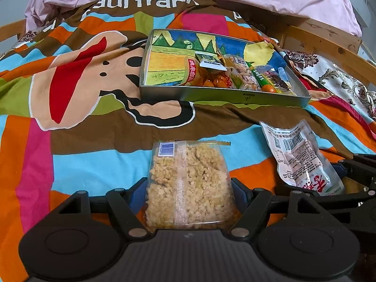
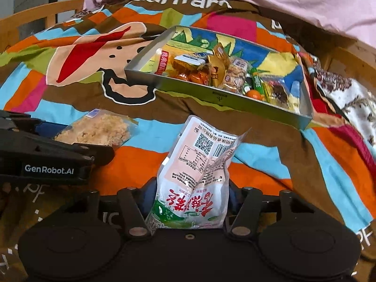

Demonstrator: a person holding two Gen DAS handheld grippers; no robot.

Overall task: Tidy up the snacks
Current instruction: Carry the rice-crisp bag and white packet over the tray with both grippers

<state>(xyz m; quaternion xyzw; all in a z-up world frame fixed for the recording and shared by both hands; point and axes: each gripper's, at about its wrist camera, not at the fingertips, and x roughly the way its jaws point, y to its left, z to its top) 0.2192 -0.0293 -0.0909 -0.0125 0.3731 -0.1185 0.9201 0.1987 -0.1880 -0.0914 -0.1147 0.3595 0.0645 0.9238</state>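
Left gripper (image 1: 189,185) has the clear rice-crisp pack (image 1: 188,183) pinched between its fingers, right gripper (image 2: 188,192) is clamped on the white pouch (image 2: 197,171). Both sit over the quilt (image 1: 94,141), tray (image 1: 235,95) of snacks just ahead.

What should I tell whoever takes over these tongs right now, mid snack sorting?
Left tongs: shut on the clear rice-crisp pack, low over the bedspread.
Right tongs: shut on the white pouch with red lettering, also near the bedspread.
Grey tray: sits ahead of both tongs; its right part already holds several snacks, its left part shows bare bottom.
Done: those snacks are in the tray, and both remaining packs are gripped.
Left: carry both packs forward and set them in the tray, probably in the free left part.
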